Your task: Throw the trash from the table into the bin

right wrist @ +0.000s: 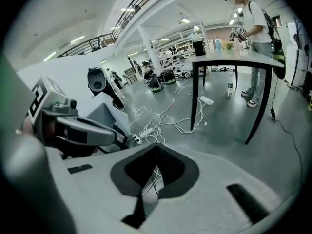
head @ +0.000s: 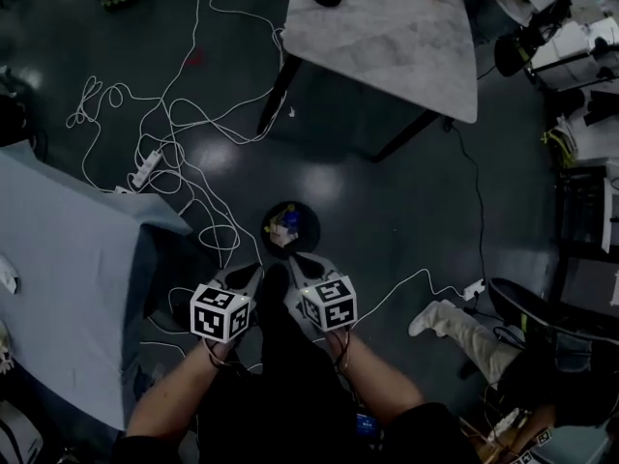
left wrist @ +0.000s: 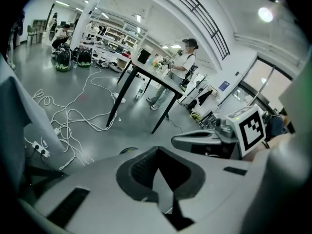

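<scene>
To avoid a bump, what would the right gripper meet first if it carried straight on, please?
Probably the floor among the white cables, seen just past the shut right gripper; the bin lies near, so depth is uncertain.

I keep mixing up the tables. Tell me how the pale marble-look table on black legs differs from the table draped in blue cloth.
The pale marble-look table shows an uncovered top and thin black legs; the table draped in blue cloth has its legs hidden. The marble-look table stands beyond the round black bin, at the head view's top; the draped table fills its left edge. Both stand on the dark floor.
</scene>
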Demonstrator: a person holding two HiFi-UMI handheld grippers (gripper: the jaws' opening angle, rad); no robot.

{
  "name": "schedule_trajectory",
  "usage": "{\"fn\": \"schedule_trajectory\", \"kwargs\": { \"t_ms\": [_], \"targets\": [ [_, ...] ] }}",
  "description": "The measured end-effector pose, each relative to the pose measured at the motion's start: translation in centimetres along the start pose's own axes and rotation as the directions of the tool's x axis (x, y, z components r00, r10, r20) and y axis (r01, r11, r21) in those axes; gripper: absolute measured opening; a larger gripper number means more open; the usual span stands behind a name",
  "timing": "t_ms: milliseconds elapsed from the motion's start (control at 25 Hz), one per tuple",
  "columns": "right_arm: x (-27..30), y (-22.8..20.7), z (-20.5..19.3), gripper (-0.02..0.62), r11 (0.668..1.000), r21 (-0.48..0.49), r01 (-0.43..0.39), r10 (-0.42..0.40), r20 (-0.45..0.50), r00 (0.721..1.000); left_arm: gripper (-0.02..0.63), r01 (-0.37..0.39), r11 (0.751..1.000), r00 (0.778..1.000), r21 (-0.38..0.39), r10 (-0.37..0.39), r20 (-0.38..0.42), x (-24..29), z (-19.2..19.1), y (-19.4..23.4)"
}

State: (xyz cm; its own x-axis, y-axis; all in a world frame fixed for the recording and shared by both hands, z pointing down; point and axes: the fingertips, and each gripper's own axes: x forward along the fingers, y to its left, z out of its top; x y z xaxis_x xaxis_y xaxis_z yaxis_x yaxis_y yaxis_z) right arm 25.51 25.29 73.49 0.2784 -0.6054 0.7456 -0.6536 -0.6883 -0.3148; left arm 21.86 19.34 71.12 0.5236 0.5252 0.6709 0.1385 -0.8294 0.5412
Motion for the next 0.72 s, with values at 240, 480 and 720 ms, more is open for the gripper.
{"fn": "schedule_trajectory", "kwargs": {
  "t_ms": [240, 480, 720],
  "targets": [
    [-2.7, 5.3, 1.2, 0.003, 0.998, -0.044, -0.041, 0.041, 0.003, 0.999, 0.014, -0.022, 1.0, 0.992, 0.016, 0.02, 0.121, -7.4, 2.3, -1.2],
    [-3.5, 11.3, 3.5, 0.003, 0.991, -0.098, -0.095, 0.099, 0.038, 0.994, 0.014, -0.094, 0.996, 0.963, 0.005, 0.09, 0.254, -15.8, 4.6, 0.2],
    [-4.8, 18.1, 8.3, 0.003, 0.968, -0.199, -0.155, 0.176, 0.096, 0.98, 0.014, -0.187, 0.982, 0.924, -0.023, 0.183, 0.337, -24.6, 4.9, 1.0]
  ]
}}
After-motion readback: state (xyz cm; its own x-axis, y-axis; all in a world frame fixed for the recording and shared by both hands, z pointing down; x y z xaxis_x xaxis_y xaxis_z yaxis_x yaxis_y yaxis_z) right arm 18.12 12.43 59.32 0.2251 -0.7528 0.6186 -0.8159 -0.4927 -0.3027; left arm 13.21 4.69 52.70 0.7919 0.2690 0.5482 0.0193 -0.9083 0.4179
